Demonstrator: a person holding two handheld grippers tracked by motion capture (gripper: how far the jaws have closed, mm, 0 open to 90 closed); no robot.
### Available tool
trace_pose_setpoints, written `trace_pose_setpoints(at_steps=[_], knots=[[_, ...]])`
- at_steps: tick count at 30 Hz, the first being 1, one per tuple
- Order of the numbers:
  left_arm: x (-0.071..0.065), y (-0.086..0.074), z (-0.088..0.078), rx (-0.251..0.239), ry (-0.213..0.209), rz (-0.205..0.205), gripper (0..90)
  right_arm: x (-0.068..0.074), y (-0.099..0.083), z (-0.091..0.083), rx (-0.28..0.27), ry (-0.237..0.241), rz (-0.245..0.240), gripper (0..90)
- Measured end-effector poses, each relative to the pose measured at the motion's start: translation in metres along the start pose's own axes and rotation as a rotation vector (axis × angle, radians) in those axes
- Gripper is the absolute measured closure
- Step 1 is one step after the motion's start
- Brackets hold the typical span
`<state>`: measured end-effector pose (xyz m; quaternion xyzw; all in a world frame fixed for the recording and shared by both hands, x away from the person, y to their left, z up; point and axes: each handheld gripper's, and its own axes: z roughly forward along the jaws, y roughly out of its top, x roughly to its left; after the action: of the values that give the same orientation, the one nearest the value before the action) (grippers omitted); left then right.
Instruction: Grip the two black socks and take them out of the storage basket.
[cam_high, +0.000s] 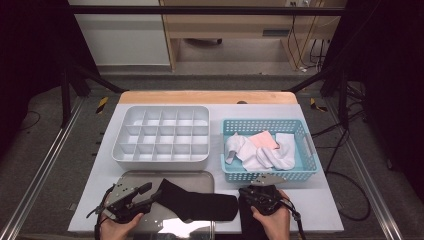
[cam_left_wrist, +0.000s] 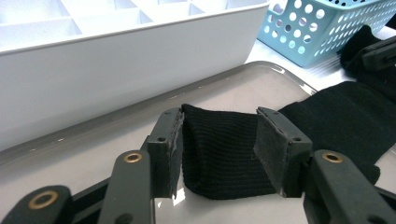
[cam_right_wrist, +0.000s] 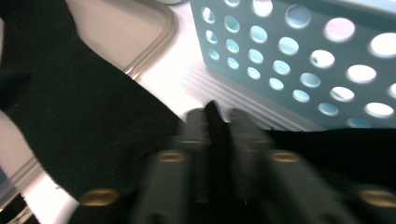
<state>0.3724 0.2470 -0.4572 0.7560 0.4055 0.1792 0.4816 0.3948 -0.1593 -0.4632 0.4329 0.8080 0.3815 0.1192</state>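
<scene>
High view: black sock (cam_high: 197, 201) is lying across metal tray (cam_high: 150, 178) on table (cam_high: 320, 200). My left gripper (cam_high: 150, 192) jaws are clamping its cuff, my right gripper (cam_high: 250, 192) jaws are pinching its toe, beside blue basket (cam_high: 235, 175).

A lab-style recording bench, not a home.

A white table (cam_high: 320, 210) with a wooden far edge stands inside a frame of black struts and metal rails (cam_high: 37, 170) on grey carpet. Loose cables (cam_high: 350, 200) run over the floor, and yellow-black tape (cam_high: 102, 104) marks it. Props are laid out in order on the top: a white divider box (cam_high: 161, 137), a blue basket (cam_high: 268, 172) of socks, a metal tray (cam_high: 200, 176). Plain cabinets (cam_high: 225, 25) stand behind.
</scene>
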Motion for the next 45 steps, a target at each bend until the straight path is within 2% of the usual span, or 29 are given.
trace_pose_setpoints(at_steps=[4, 5, 7, 9, 11, 13, 16, 19, 20, 22, 26, 29, 31, 33, 34, 36, 37, 40, 45], knots=[[0.002, 0.001, -0.001, -0.006, 0.006, -0.017, 50.7, 0.006, 0.012, -0.012, -0.063, 0.046, -0.036, 86.3], [0.002, 0.001, -0.002, -0.007, 0.008, -0.019, 50.7, 0.012, 0.018, -0.015, -0.088, 0.079, -0.052, 86.2], [0.003, 0.002, -0.003, -0.011, 0.009, -0.019, 50.7, 0.021, 0.025, -0.015, -0.101, 0.107, -0.071, 85.9], [0.004, 0.002, -0.006, -0.020, 0.012, -0.025, 50.7, 0.036, 0.033, -0.011, -0.117, 0.183, -0.097, 85.2], [0.005, 0.003, -0.007, -0.022, 0.015, -0.032, 50.8, 0.049, 0.037, -0.005, -0.117, 0.228, -0.123, 84.5], [0.006, 0.002, -0.007, -0.020, 0.017, -0.038, 50.8, 0.062, 0.038, 0.006, -0.083, 0.285, -0.153, 83.1], [0.006, 0.003, -0.008, -0.019, 0.015, -0.039, 50.8, 0.069, 0.029, 0.022, -0.018, 0.311, -0.173, 81.0], [0.005, 0.003, -0.007, -0.015, 0.012, -0.035, 50.6, 0.065, 0.017, 0.031, 0.034, 0.310, -0.151, 75.3], [0.005, 0.004, -0.007, -0.013, 0.010, -0.030, 50.5, 0.063, 0.015, 0.030, 0.031, 0.314, -0.141, 74.0], [0.003, 0.004, -0.006, -0.012, 0.008, -0.026, 50.3, 0.059, 0.015, 0.024, 0.009, 0.312, -0.124, 68.6], [0.003, 0.004, -0.005, -0.007, 0.006, -0.022, 50.0, 0.046, 0.020, 0.005, -0.063, 0.287, -0.095, 65.0], [0.003, 0.004, -0.004, -0.004, 0.007, -0.024, 50.0, 0.026, 0.020, -0.008, -0.110, 0.211, -0.055, 64.1], [0.004, 0.004, -0.003, -0.003, 0.009, -0.024, 50.0, 0.017, 0.016, -0.010, -0.109, 0.160, -0.037, 62.7], [0.004, 0.004, -0.003, 0.001, 0.011, -0.022, 50.0, 0.009, 0.012, -0.007, -0.088, 0.076, -0.038, 60.2], [0.004, 0.003, -0.003, 0.001, 0.012, -0.025, 50.0, 0.007, 0.011, -0.005, -0.074, 0.049, -0.033, 58.1], [0.005, 0.003, -0.004, 0.001, 0.012, -0.028, 50.0, 0.000, 0.008, 0.004, -0.040, 0.003, -0.020, 53.0], [0.005, 0.003, -0.004, 0.001, 0.012, -0.029, 50.0, -0.003, 0.007, 0.008, -0.023, -0.002, -0.013, 52.6], [0.006, 0.003, -0.004, 0.002, 0.013, -0.029, 50.0, -0.006, 0.004, 0.017, 0.016, 0.005, -0.003, 56.4], [0.005, 0.003, -0.004, 0.001, 0.011, -0.026, 50.0, -0.002, 0.005, 0.024, 0.055, 0.040, -0.017, 79.2]])
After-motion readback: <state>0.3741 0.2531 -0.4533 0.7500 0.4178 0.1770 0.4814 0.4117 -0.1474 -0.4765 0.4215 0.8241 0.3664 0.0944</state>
